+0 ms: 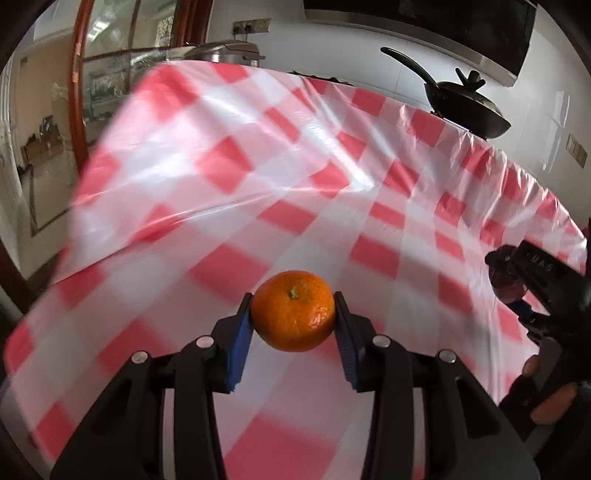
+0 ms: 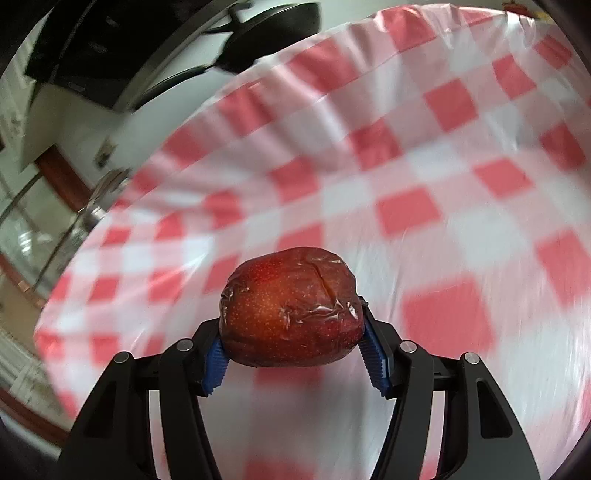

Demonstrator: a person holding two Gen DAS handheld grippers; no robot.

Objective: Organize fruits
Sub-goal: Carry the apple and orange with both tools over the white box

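My left gripper [image 1: 293, 314] is shut on an orange mandarin [image 1: 293, 310], stem facing the camera, held above the red-and-white checked tablecloth [image 1: 258, 166]. My right gripper [image 2: 291, 332] is shut on a red apple wrapped in clear film [image 2: 290, 306], held above the same cloth [image 2: 406, 166]. The right gripper also shows at the right edge of the left wrist view [image 1: 532, 280], with the apple [image 1: 508, 288] partly hidden in it.
A black pan [image 1: 465, 103] with a long handle stands beyond the table's far edge; it also shows in the right wrist view [image 2: 266, 33]. A metal appliance [image 1: 229, 50] sits at the far left corner. A glass cabinet with a wooden frame [image 1: 79, 92] stands to the left.
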